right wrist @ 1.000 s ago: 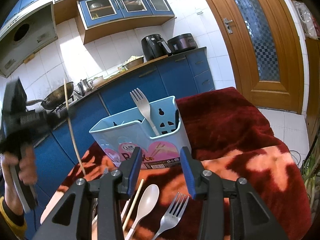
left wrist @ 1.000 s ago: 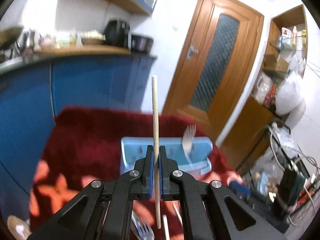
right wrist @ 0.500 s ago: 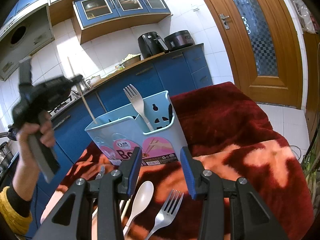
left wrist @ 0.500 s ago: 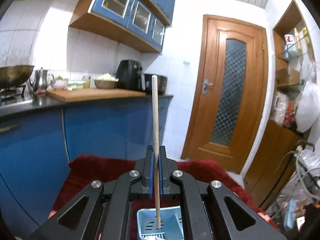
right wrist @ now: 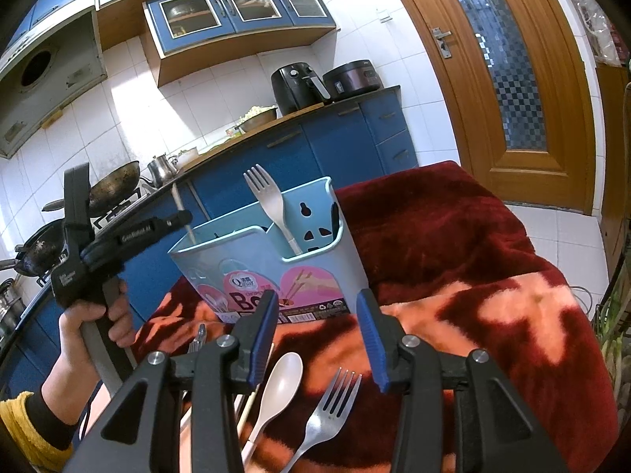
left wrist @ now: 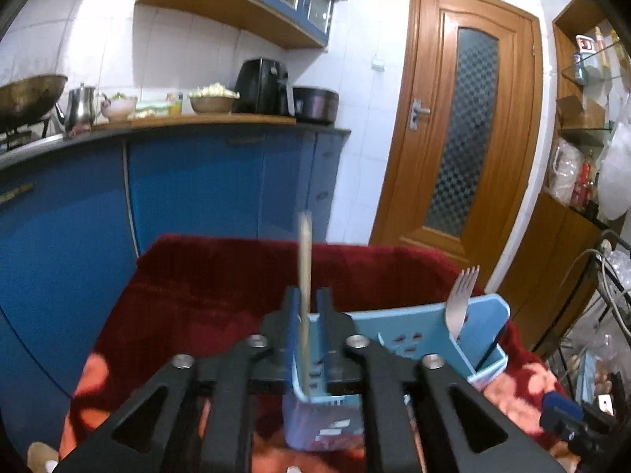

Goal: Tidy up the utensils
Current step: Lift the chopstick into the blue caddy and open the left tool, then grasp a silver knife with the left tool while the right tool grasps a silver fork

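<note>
A light blue utensil holder (right wrist: 252, 268) stands on the red blanket with a grey fork (right wrist: 268, 201) upright in its right compartment. My left gripper (left wrist: 308, 295) hovers over the holder's left compartment (left wrist: 315, 390). Its jaws are opening, and a wooden chopstick (left wrist: 304, 260) stands blurred between them, its lower end inside the holder and a gap showing beside it. In the right wrist view the left gripper (right wrist: 179, 218) and the chopstick (right wrist: 178, 201) sit at the holder's left rim. My right gripper (right wrist: 317, 299) stands open and empty above a white spoon (right wrist: 280, 378) and a metal fork (right wrist: 331, 406).
Another chopstick (right wrist: 248, 414) and a second fork (right wrist: 199, 337) lie on the blanket left of the spoon. A blue kitchen counter (left wrist: 197, 181) runs behind the table. A wooden door (left wrist: 465, 126) stands at the right, and cluttered shelves (left wrist: 583, 165) beside it.
The left gripper has come down over the holder's left compartment, its jaws have parted and the chopstick has slid lower between them. The right gripper has not moved.
</note>
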